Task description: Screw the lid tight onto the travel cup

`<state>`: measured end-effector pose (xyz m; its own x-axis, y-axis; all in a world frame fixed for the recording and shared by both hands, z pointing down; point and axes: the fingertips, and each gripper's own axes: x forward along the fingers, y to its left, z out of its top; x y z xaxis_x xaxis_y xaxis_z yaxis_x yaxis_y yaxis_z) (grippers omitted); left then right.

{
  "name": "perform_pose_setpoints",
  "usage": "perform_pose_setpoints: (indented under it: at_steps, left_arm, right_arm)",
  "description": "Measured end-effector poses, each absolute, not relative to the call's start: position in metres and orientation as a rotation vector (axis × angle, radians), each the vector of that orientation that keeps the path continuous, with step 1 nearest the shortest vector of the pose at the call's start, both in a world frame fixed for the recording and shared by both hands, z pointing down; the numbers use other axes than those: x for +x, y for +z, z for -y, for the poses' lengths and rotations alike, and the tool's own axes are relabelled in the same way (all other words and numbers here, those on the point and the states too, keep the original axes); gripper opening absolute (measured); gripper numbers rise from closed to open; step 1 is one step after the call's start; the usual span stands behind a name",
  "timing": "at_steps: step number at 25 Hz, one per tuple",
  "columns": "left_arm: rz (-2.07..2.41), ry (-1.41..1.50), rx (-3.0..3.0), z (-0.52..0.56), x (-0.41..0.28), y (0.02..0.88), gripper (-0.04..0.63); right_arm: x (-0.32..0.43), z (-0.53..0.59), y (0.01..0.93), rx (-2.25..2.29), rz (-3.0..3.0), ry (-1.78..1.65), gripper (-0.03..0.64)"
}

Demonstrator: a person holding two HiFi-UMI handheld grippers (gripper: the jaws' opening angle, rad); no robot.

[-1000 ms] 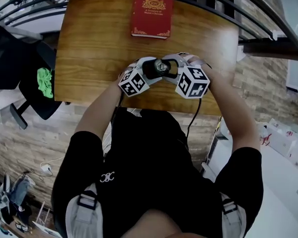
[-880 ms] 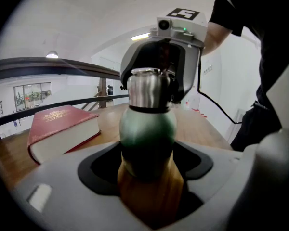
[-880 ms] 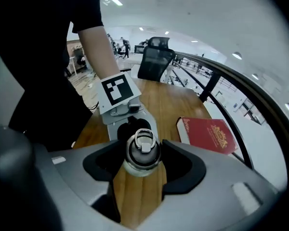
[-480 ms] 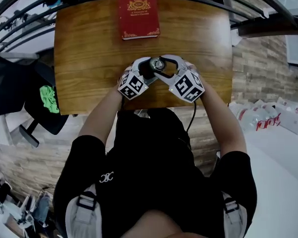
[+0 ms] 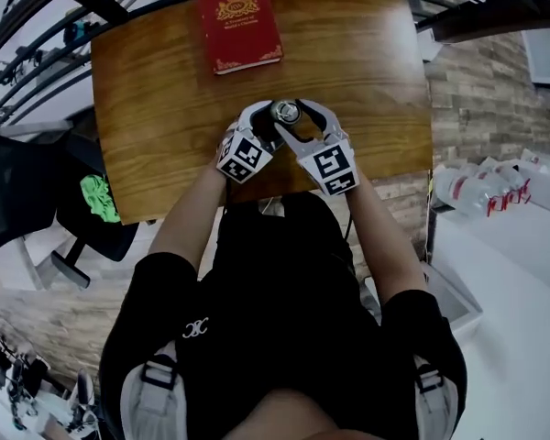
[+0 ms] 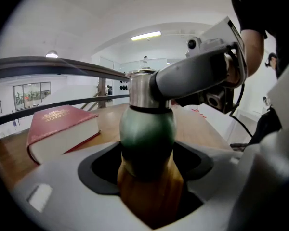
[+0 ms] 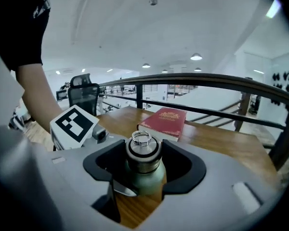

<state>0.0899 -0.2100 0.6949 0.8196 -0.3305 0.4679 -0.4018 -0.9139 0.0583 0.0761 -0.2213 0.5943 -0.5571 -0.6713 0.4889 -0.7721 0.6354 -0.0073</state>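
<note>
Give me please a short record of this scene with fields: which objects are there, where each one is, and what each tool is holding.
surface: wooden table
travel cup: green body, upright, near the table's front edge
lid: steel, with a small ring on top, sitting on the cup's neck
left tool: shut on the travel cup's body
right tool: shut on the lid
red book: closed, lying flat at the table's far side, apart from the cup
</note>
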Motion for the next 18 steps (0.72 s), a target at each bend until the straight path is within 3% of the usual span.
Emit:
perform_pose_setpoints:
  at_steps: [18]
  left_arm:
    - [0.576,0.706,2.859,0.21,0.09,0.697,0.382]
  right_arm:
    - [0.091,0.218,0.603,1.859,2.029,0.638,0.244]
